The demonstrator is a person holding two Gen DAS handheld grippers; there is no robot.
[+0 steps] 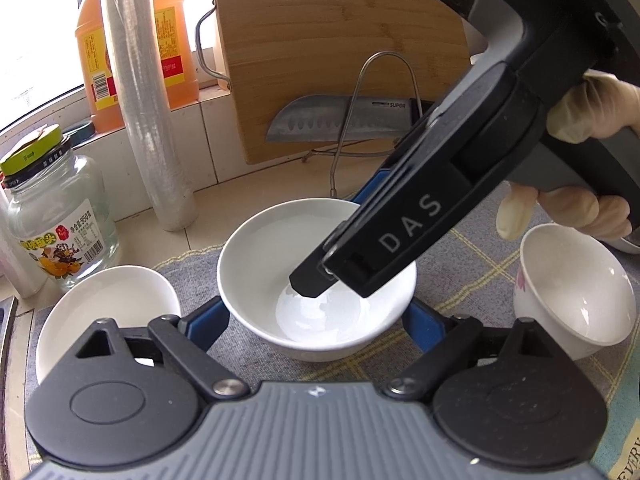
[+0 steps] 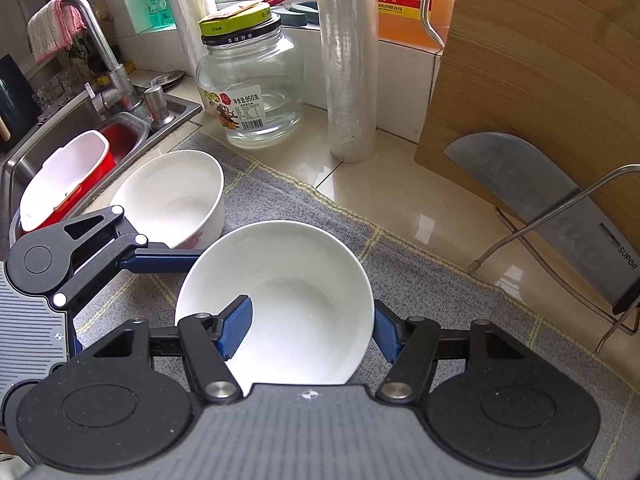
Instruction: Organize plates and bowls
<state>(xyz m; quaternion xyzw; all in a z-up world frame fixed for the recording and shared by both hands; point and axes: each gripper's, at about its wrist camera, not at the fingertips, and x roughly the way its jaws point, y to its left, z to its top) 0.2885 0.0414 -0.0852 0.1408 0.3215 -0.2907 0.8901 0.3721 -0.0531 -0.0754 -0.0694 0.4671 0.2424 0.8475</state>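
Right now our right gripper (image 2: 312,330) is clamped on the rim of a white bowl (image 2: 280,304), one blue pad inside, the other outside its wall. Our left gripper (image 1: 316,320) straddles that same bowl, its blue fingers (image 1: 204,320) on either side of the wall; whether they touch it we cannot tell. The bowl sits on a grey checked mat (image 2: 440,292). A second white bowl (image 2: 176,196) stands just beside it toward the sink (image 2: 36,152), and a flowered bowl (image 1: 576,296) lies tilted on the other side. Behind stand a glass jar (image 2: 252,88), a roll of wrap (image 2: 352,72), and a cutting board (image 2: 540,80) with a cleaver (image 2: 540,208) in a wire rack.
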